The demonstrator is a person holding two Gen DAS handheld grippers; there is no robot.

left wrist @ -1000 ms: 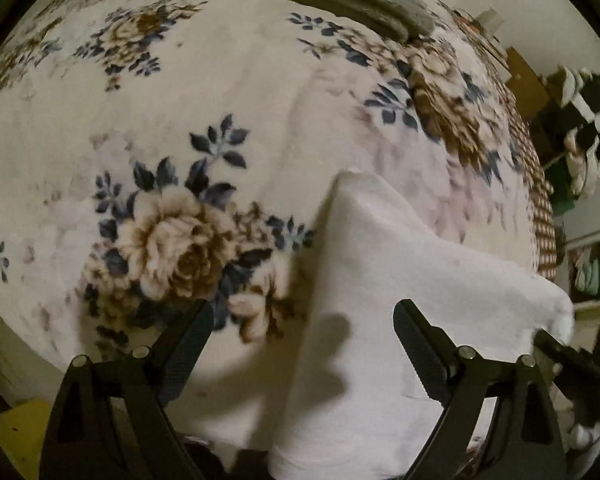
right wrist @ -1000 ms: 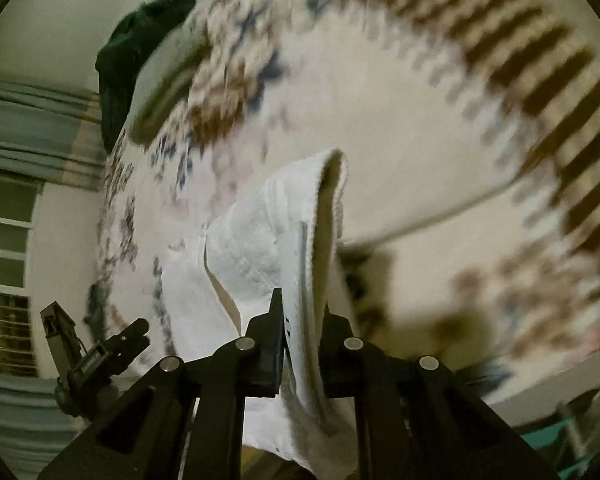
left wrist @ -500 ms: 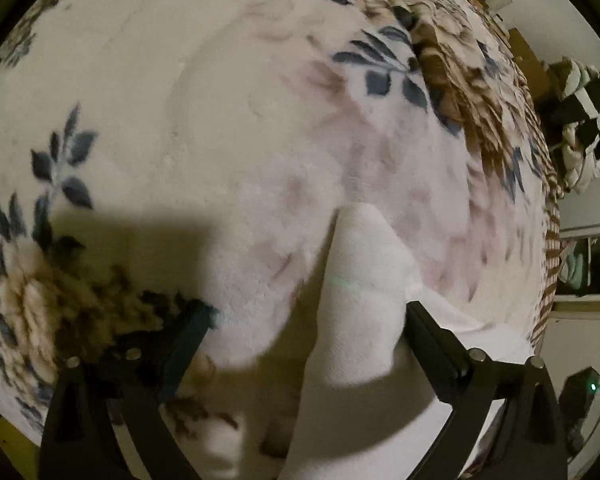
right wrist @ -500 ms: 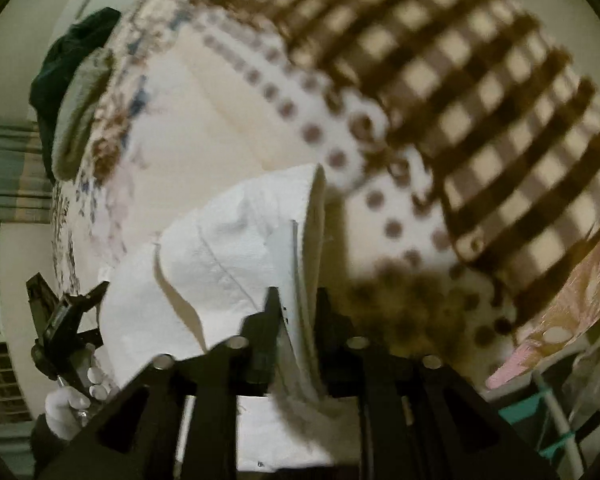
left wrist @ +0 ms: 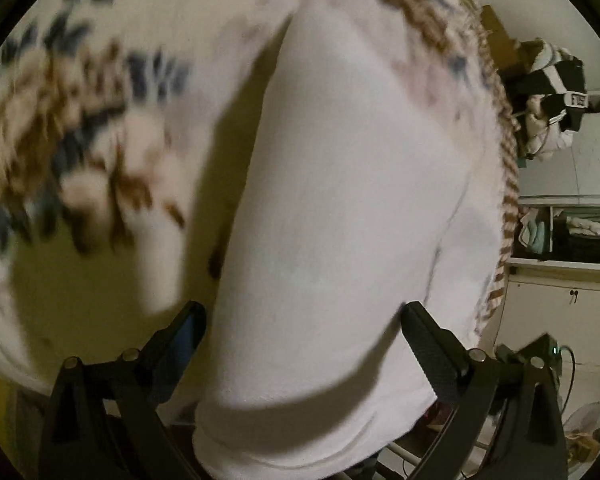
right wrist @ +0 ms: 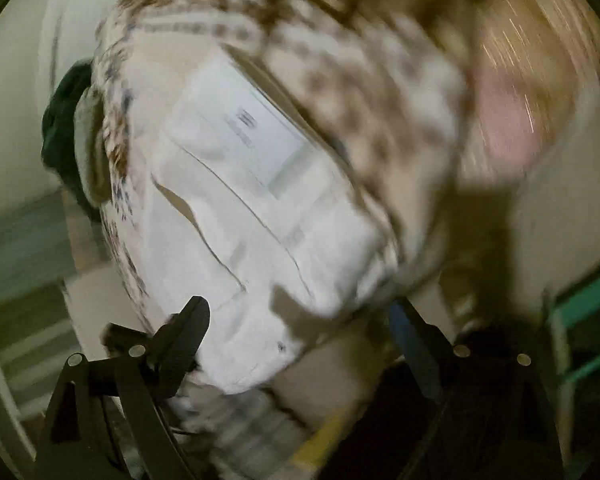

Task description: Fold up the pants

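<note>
The white pants (left wrist: 340, 208) lie folded on a floral blanket (left wrist: 80, 128). In the left wrist view they fill the middle, and my left gripper (left wrist: 302, 332) is open with its fingers on either side of the near end. In the right wrist view the pants (right wrist: 252, 216) show a label and seams, lying flat on the blanket. My right gripper (right wrist: 300, 320) is open and empty, its fingers wide apart just above the pants' near edge. Both views are motion-blurred.
A dark green and grey pile of clothes (right wrist: 72, 148) sits at the far end of the bed. A brown checked cover (right wrist: 360, 60) lies beyond the pants. Shelves with clothing (left wrist: 568, 232) stand to the right of the bed.
My right gripper has opened and let go of the pants, which now lie flat. My left gripper has moved over the pants, still open.
</note>
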